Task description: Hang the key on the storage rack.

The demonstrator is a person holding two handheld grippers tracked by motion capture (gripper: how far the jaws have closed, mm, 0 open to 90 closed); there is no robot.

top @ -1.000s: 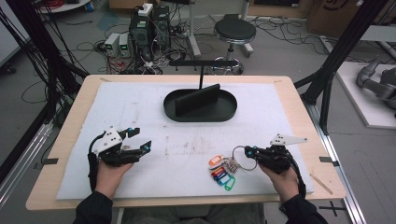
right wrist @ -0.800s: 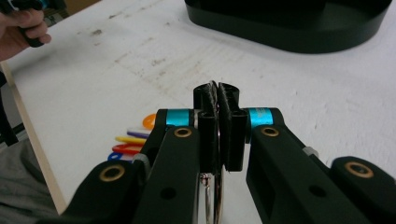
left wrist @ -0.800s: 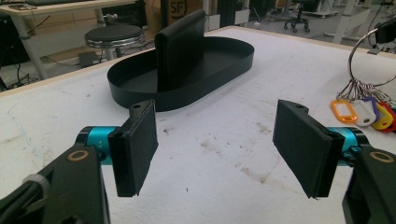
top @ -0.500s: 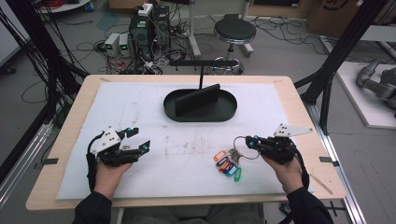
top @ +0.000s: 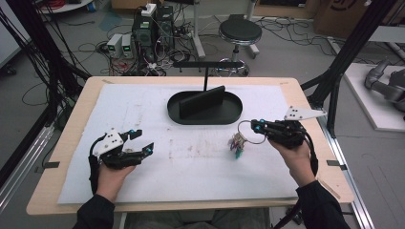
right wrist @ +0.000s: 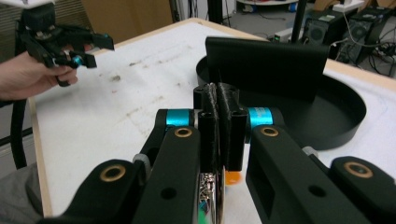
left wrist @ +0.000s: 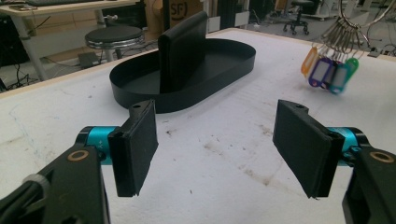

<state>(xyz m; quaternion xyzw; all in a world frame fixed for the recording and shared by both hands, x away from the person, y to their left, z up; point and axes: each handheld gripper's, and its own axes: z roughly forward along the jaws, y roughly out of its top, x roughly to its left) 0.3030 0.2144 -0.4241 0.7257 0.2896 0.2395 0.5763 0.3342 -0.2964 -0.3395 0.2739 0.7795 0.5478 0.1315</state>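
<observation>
My right tongs (top: 256, 127) clamped on key ring; keys (top: 236, 143) dangle clear of surface (top: 143, 109), near tray (top: 204, 108). Carry slow, damp swing, lower into tray beside divider (top: 203, 101). Left tongs (top: 143, 140) wide, empty, parked.

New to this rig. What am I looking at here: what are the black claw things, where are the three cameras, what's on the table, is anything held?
No robot arm here: a person holds a hand-operated two-jaw gripper in each hand. One camera sits above the person's side and looks forward and down on the table; one more rides on each gripper and looks along its own black jaws.

The left gripper rests low over the white table cover, jaws wide apart with nothing between them.

The right gripper is shut on a wire key ring, and a bunch of coloured key tags dangles from it above the cover.

Farther back stands a black oval tray with an upright black divider in it.
</observation>
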